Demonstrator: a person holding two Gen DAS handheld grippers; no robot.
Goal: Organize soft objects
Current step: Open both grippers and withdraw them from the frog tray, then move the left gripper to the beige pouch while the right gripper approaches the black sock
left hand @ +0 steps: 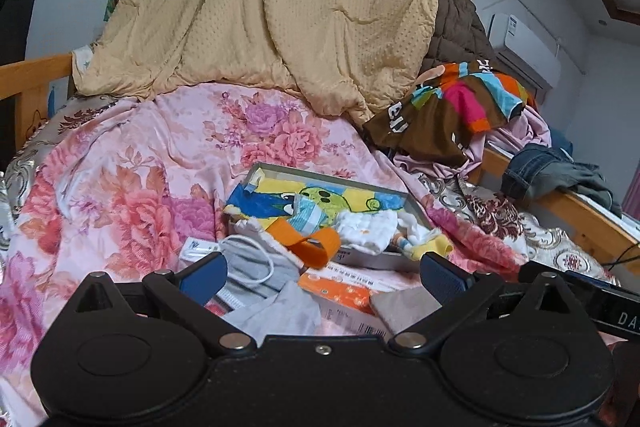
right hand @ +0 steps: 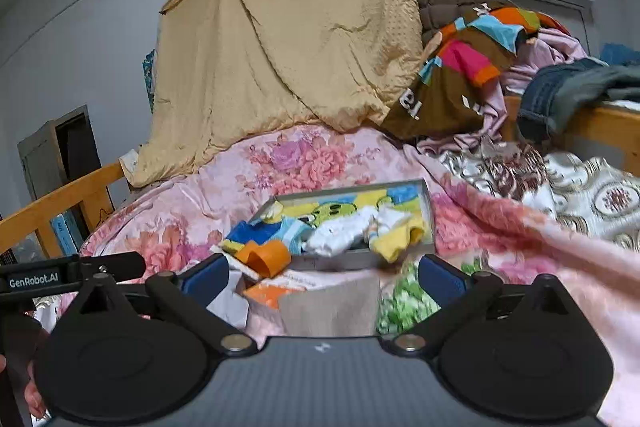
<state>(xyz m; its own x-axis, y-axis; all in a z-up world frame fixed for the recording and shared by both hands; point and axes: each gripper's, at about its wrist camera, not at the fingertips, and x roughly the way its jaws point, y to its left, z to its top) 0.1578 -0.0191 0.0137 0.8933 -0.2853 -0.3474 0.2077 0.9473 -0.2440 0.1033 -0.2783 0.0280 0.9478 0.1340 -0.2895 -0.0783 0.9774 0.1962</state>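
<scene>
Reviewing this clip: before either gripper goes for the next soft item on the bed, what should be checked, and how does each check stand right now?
1. Left gripper open and empty: ok, the fingers stand wide apart with nothing between them.
2. Right gripper open and empty: ok, same.
3. Shallow grey box reachable: ok, it lies on the floral quilt just ahead of both grippers.
4. Box has room: not ok, a cartoon towel, white socks and a yellow sock fill it and spill over the rim.
5. Loose items near the left gripper: ok, a grey face mask and an orange strap lie uncovered.
6. Box sits level on the quilt: cannot tell.
</scene>
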